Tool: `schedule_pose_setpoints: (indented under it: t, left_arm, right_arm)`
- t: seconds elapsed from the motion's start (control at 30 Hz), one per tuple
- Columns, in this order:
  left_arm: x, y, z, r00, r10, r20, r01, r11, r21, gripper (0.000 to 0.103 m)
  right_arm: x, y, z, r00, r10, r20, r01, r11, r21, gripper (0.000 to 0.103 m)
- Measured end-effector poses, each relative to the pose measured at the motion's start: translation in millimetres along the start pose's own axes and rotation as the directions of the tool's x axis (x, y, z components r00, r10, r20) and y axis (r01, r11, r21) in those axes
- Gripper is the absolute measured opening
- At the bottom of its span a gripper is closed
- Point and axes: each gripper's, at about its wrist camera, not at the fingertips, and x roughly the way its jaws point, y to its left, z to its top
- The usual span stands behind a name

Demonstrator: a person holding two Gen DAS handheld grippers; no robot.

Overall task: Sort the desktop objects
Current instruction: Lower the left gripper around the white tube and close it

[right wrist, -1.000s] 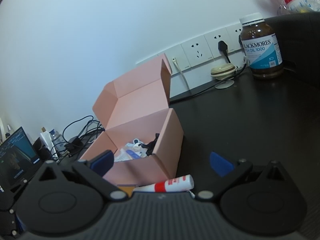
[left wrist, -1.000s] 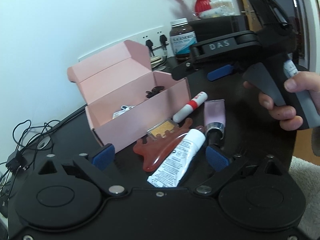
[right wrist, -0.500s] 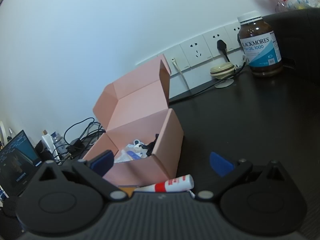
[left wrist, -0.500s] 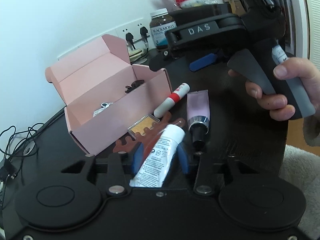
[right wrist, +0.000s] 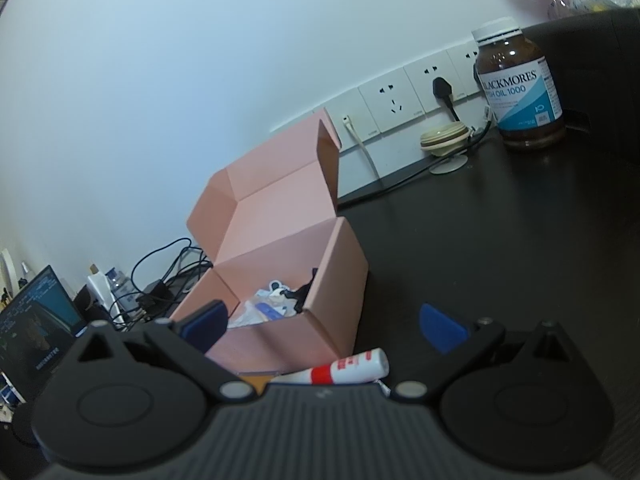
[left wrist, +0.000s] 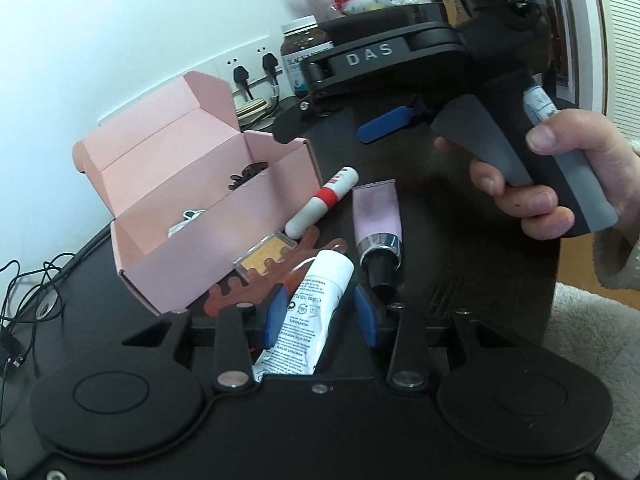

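My left gripper (left wrist: 320,316) is shut on a white printed tube (left wrist: 316,300), its blue pads pressing both sides. Under the tube lies a reddish-brown scraper with wavy prongs (left wrist: 240,296). Just beyond are a small yellow compact (left wrist: 266,256), a white stick with a red band (left wrist: 324,204) and a lilac tube with a black cap (left wrist: 376,216). An open pink box (left wrist: 208,248) stands to their left with small items inside. My right gripper (right wrist: 320,324) is open and holds nothing, level with the pink box (right wrist: 288,272); the red-banded stick (right wrist: 344,372) lies below it.
A brown supplement bottle (right wrist: 520,92) stands at the back by the wall sockets (right wrist: 392,104), with a beige round case (right wrist: 444,136) and cables. A hand (left wrist: 560,184) holds the right gripper's handle. Tangled wires and a laptop screen (right wrist: 36,316) sit off the table's left edge.
The left gripper's jaws went from wide open around the white tube to shut on it, and it moved in a little closer. The right gripper kept still.
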Motion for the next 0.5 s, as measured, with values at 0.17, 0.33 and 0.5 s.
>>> schedule_pose_setpoints:
  t: [0.17,0.33,0.5]
  left_arm:
    - [2,12,1,0.999,-0.041,-0.016,0.04,0.996,-0.083,0.046]
    - [5,30,-1,0.996,-0.078,-0.034,0.07,0.979,-0.19,0.046]
    - [-2,36,-7,0.998,-0.048,-0.045,0.037,0.976,-0.214,0.046]
  right_arm:
    - [1,0,0,1.0,-0.007,-0.004,0.007,1.0,0.006,0.102]
    - [1,-1,0,1.0,-0.01,-0.005,0.01,1.0,0.011,0.102]
    - [1,0,0,1.0,-0.016,-0.007,0.017,1.0,0.011,0.102]
